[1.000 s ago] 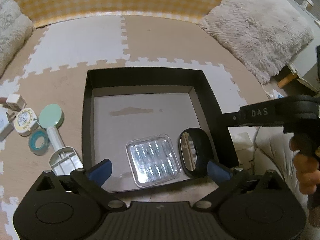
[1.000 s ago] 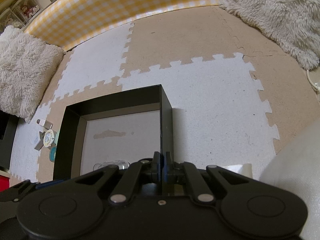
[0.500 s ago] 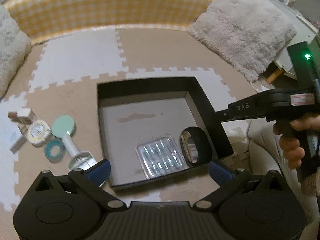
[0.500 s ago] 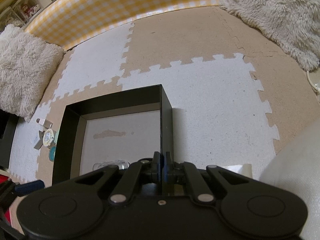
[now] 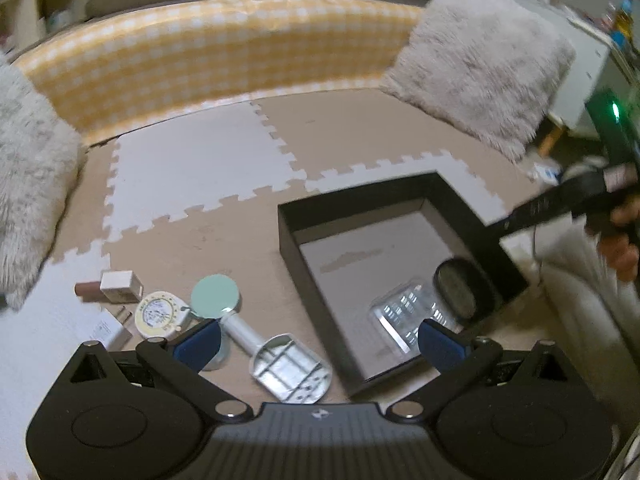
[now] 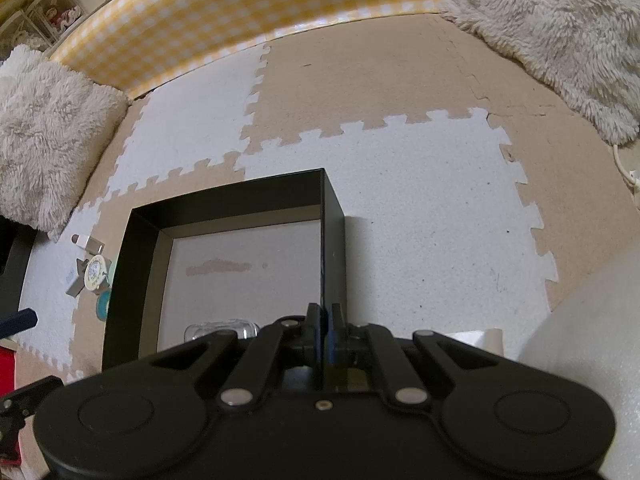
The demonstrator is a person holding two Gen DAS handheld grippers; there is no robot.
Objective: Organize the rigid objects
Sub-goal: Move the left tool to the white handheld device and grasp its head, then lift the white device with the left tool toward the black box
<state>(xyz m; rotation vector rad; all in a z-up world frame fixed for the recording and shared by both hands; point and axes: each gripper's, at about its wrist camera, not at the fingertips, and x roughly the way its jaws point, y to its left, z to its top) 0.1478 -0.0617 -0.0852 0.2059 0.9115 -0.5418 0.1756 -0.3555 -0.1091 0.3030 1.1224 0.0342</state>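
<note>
A black open box (image 5: 304,280) sits on the foam floor mat. Inside it lie a clear plastic case (image 5: 400,312) and a black oval mirror (image 5: 460,288). My right gripper (image 6: 326,328) is shut on the box's right wall (image 6: 332,240); a hand holds it at the right edge of the left wrist view. My left gripper (image 5: 320,344) is open and empty above the box's left wall. Left of the box lie a mint round mirror (image 5: 216,296) on a white stand (image 5: 292,368), a round tin (image 5: 160,314), a small white box (image 5: 120,284) and a white charger (image 5: 108,332).
A yellow checked bolster (image 5: 224,56) runs along the back. Fluffy cushions lie at the back right (image 5: 480,60) and far left (image 5: 24,184). Beige and white puzzle mats (image 6: 400,184) cover the floor. Shelves (image 6: 52,12) stand behind the bolster.
My left gripper has pulled back and swung left, off the middle of the box, so the loose items on the mat now sit under its left finger. The right gripper has not moved.
</note>
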